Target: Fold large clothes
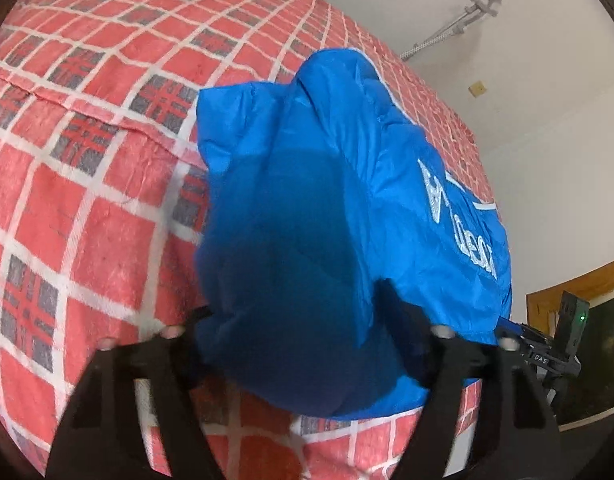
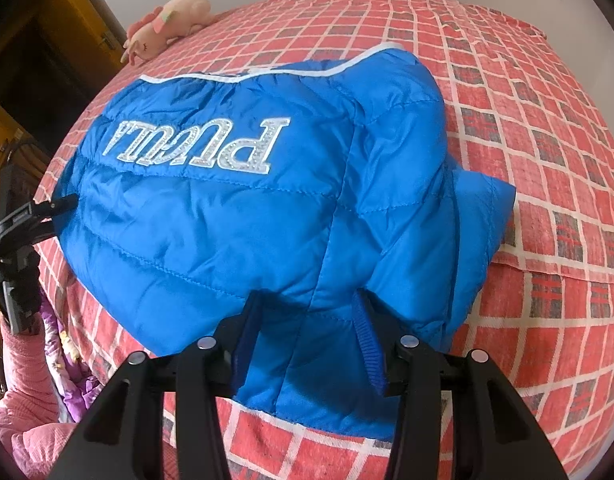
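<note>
blue jacket [image 2: 243,216] on bed [image 2: 547,160] | right hand-held gripper [image 2: 307,344] clamps its hem | left hand-held gripper [image 1: 307,344] grip unclear

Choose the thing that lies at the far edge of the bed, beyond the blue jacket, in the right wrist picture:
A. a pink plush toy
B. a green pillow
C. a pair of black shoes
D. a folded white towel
A: a pink plush toy lies on the red checked bedcover, beyond the blue jacket.
</note>
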`<action>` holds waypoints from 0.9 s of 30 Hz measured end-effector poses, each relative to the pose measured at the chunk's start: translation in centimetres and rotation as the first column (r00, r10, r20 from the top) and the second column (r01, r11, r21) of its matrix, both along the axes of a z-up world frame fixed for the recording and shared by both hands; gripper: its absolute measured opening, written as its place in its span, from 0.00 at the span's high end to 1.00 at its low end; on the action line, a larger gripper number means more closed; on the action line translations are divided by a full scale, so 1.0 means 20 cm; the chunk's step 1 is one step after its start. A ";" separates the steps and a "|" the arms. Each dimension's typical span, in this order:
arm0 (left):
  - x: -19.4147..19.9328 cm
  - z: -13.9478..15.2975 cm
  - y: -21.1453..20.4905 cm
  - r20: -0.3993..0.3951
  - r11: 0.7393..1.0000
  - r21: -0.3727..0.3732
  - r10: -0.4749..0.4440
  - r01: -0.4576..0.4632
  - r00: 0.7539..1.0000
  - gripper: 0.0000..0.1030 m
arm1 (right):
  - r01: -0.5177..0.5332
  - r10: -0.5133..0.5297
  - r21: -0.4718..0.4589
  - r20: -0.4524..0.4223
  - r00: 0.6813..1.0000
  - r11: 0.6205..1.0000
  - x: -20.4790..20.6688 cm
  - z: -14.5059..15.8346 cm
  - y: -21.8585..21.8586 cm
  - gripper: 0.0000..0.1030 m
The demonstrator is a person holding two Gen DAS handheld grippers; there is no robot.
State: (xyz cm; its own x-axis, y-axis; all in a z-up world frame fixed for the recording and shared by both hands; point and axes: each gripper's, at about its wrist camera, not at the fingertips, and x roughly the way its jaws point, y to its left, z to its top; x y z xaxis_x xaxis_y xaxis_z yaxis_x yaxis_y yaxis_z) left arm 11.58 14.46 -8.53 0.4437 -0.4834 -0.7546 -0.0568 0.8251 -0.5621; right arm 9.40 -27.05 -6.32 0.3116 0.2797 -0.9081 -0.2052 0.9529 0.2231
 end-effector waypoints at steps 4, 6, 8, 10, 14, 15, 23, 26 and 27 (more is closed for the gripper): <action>-0.06 0.04 0.04 0.029 0.998 -0.063 0.018 -0.016 0.999 0.70 | 0.004 -0.004 0.011 -0.007 1.000 1.000 0.00 0.00 0.00 0.54; -0.07 0.04 0.03 0.044 0.999 -0.048 0.016 -0.014 0.999 0.70 | 0.005 -0.005 0.014 -0.005 1.000 1.000 0.01 0.00 -0.01 0.54; -0.07 -0.01 0.05 0.028 0.996 -0.085 0.022 -0.019 0.999 0.70 | 0.003 -0.004 0.014 0.000 1.000 1.000 0.01 -0.02 0.00 0.54; -0.06 -0.07 0.08 0.011 0.989 -0.146 0.028 -0.026 1.000 0.70 | 0.001 -0.001 0.008 0.007 1.000 1.000 0.01 -0.04 0.00 0.54; -0.09 -0.05 0.06 0.029 0.992 -0.124 0.041 -0.037 0.999 0.72 | 0.009 -0.009 0.017 -0.001 1.000 1.000 0.02 -0.04 -0.01 0.54; -0.10 -0.02 0.04 0.051 0.995 -0.099 0.037 -0.032 0.998 0.73 | 0.017 -0.017 0.030 -0.008 1.000 0.999 0.02 -0.03 -0.02 0.54; -0.19 0.37 -0.17 0.244 0.998 0.047 -0.044 0.034 0.969 0.78 | 0.053 -0.055 0.040 0.070 0.996 0.998 -0.05 0.20 -0.16 0.51; -0.20 0.54 -0.35 0.308 0.990 0.100 -0.125 0.099 0.943 0.78 | 0.077 -0.078 0.011 0.102 0.992 0.997 -0.07 0.27 -0.22 0.50; -0.19 0.59 -0.42 0.323 0.985 0.123 -0.159 0.125 0.933 0.78 | 0.081 -0.081 0.005 0.104 0.991 0.997 -0.08 0.28 -0.23 0.50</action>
